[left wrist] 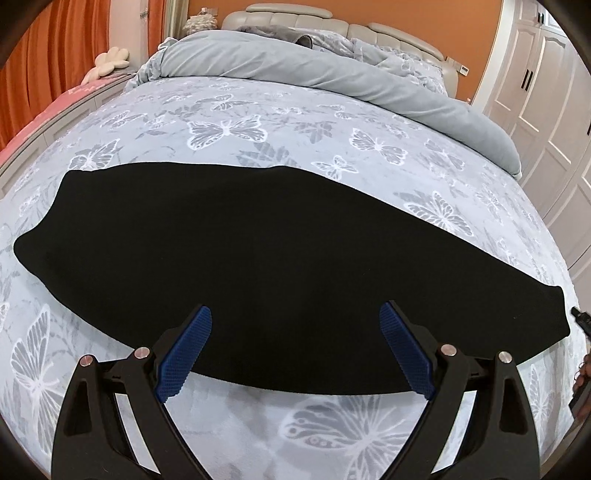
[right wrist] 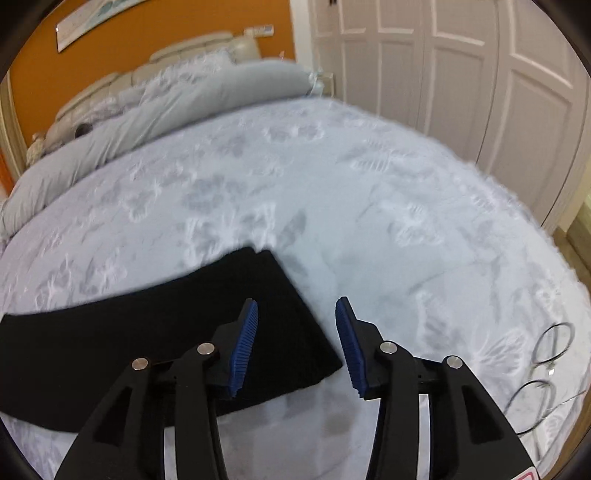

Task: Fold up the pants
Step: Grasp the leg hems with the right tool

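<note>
Black pants point(left wrist: 258, 258) lie flat across the butterfly-print bedspread point(left wrist: 229, 122) as one long folded band running left to right. My left gripper point(left wrist: 295, 314) hangs over the near edge of the pants' middle, jaws wide open and empty. In the right wrist view the right end of the pants point(right wrist: 184, 332) shows, with its corner near the frame's middle. My right gripper point(right wrist: 295, 308) sits above that end's near right corner, open, with nothing between its blue pads point(right wrist: 245, 339). The left pad is over the cloth, the right pad over bare bedspread.
A rolled grey duvet point(left wrist: 332, 70) and a padded headboard point(left wrist: 295, 14) lie at the far end of the bed. White wardrobe doors point(right wrist: 443, 74) stand to the right. A thin cable point(right wrist: 546, 354) lies looped on the bedspread at the right edge.
</note>
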The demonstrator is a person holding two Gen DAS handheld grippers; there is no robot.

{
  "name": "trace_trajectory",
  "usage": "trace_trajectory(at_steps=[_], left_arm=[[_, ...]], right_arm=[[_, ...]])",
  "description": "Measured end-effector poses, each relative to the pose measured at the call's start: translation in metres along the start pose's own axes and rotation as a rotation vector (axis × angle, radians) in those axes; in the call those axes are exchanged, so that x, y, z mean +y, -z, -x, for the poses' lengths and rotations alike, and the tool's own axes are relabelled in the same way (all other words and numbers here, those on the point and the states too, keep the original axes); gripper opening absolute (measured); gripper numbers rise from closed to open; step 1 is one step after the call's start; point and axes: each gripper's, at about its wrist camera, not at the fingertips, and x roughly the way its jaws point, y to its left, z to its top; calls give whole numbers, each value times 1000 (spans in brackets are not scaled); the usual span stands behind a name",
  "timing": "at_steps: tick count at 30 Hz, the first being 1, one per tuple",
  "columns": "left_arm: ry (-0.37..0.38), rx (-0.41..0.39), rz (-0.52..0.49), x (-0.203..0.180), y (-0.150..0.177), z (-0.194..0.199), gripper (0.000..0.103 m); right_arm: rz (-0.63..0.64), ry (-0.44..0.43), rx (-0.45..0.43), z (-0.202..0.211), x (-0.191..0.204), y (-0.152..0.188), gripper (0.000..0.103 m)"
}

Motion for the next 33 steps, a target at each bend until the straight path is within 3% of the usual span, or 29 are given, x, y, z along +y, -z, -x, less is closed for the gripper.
trace_trajectory(at_steps=[2, 4, 5, 6, 10, 12, 16, 17, 20, 22, 24, 26, 29, 30, 31, 32, 33], left_arm=[[5, 1, -7, -1, 1, 1, 90], [11, -2, -17, -4, 1, 2, 90], [14, -4, -21, -5, 1, 2, 90], [14, -3, -27, -7, 1, 1, 90], [11, 10, -34, -11, 2, -4, 90], [16, 17, -30, -10, 2, -5, 90], [10, 16, -26, -9, 2, -6, 90], [8, 16, -26, -9, 2, -6, 90], [14, 19, -20, -8, 2, -6, 90], [19, 18, -18, -8, 2, -5, 90], [22, 15, -18, -7, 2, -4, 90], [23, 17, -14, -7, 2, -3, 90], [32, 24, 4, -3, 0, -1, 91], [39, 29, 14, 0, 0, 0, 91], [41, 31, 20, 2, 0, 0, 91], [41, 33, 27, 5, 0, 1, 91], [40, 33, 37, 10, -1, 3, 91]], right_arm=[[21, 16, 76, -21, 4, 8, 44], [52, 41, 61, -21, 11, 13, 45], [57, 42, 64, -20, 14, 13, 38], [65, 32, 54, -17, 17, 13, 12], [128, 66, -37, 12, 25, 5, 4], [95, 77, -69, 18, 15, -2, 4], [42, 76, 47, -25, -6, 11, 5], [60, 87, 23, -24, -3, 14, 6], [9, 34, 21, -8, -1, 4, 30], [-23, 28, -13, 8, -3, 4, 66], [-30, 35, -7, 12, -4, 7, 78], [-61, 33, 47, 3, -7, 14, 80], [-164, -36, 148, -22, -14, 29, 82], [-162, -31, 112, -20, -12, 29, 70], [-144, -58, 113, -21, -7, 26, 40], [-159, -90, 115, -18, -4, 22, 21], [-188, -133, 111, -14, 0, 19, 14]])
